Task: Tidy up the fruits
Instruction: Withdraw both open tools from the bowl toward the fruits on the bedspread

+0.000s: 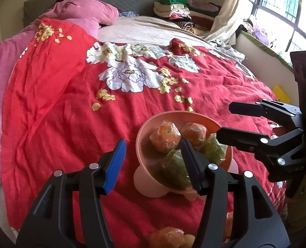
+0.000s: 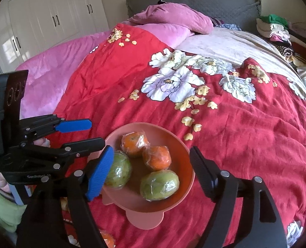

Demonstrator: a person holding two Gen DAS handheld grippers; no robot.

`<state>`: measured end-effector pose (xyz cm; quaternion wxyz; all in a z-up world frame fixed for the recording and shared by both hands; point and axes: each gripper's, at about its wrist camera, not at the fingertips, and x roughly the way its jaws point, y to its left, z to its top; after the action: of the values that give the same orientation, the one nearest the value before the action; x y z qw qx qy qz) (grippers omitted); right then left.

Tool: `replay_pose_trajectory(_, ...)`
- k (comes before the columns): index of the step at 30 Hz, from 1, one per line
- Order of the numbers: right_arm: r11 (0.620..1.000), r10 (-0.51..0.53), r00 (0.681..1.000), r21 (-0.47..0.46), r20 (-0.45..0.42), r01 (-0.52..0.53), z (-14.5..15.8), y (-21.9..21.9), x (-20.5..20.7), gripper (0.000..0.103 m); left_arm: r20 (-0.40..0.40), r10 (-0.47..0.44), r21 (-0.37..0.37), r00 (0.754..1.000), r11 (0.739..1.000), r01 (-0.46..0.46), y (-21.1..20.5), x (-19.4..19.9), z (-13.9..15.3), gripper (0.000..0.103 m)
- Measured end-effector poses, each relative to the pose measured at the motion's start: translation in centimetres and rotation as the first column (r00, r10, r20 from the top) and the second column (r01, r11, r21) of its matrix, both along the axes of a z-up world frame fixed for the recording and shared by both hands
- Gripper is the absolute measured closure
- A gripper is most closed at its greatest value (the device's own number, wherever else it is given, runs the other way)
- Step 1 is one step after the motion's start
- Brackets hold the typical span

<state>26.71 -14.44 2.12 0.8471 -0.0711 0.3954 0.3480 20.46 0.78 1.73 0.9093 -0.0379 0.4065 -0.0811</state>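
**Both grippers empty over the fruit bowl, more fruit waiting on the bed**

Right gripper (image 2: 150, 171) is spread wide with nothing between the pads, hanging just above the pink bowl (image 2: 173, 138). Left gripper (image 1: 153, 161) is partly spread and empty too, at the bowl's 9 o'clock side in the right wrist view.

Bowl sits on the red floral bedspread (image 2: 235, 144) and holds four wrapped fruits: two oranges (image 2: 157, 158) toward 12 o'clock, two green fruits (image 2: 159, 184) toward 6 and 9.

Looks like a drop-off step just wrapped up. Next move probably means going for the loose orange (image 1: 166, 237) lying on the cover at 6 o'clock in the left wrist view.

The front green fruit is slightly oval, long axis running roughly 8 to 2 o'clock. Oranges are round, so grip angle shouldn't matter.
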Motion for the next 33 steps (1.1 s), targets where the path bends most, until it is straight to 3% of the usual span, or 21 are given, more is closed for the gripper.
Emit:
replay_pose_trajectory(12, 0.999, 0.011, 0.998, 0.041, 0.055, -0.013, 2.3, -0.4, -2.0, 0.012, 0.056, 0.018, 0.013, 0.998, 1.0, -0.018, 0.8, -1.9, 1.9, 0.035)
replay_pose_trajectory(17, 0.999, 0.022, 0.997, 0.032, 0.069, -0.025, 2.5, -0.1, -3.1, 0.009, 0.073, 0.039, 0.017, 0.997, 0.999, -0.04, 1.1, -2.6, 2.5, 0.018)
replay_pose_trajectory(25, 0.999, 0.024, 0.998, 0.033, 0.066, -0.026, 2.3, 0.1, -4.3, 0.008, 0.082, 0.055, 0.026, 0.995, 0.998, -0.057, 1.5, -3.4, 3.0, 0.01)
replay_pose_trajectory(33, 0.999, 0.018, 0.999, 0.046, 0.051, -0.021, 2.2, -0.1, -5.2, 0.006, 0.103, 0.073, 0.026, 0.992, 0.997, -0.076, 2.1, -4.6, 3.6, 0.01)
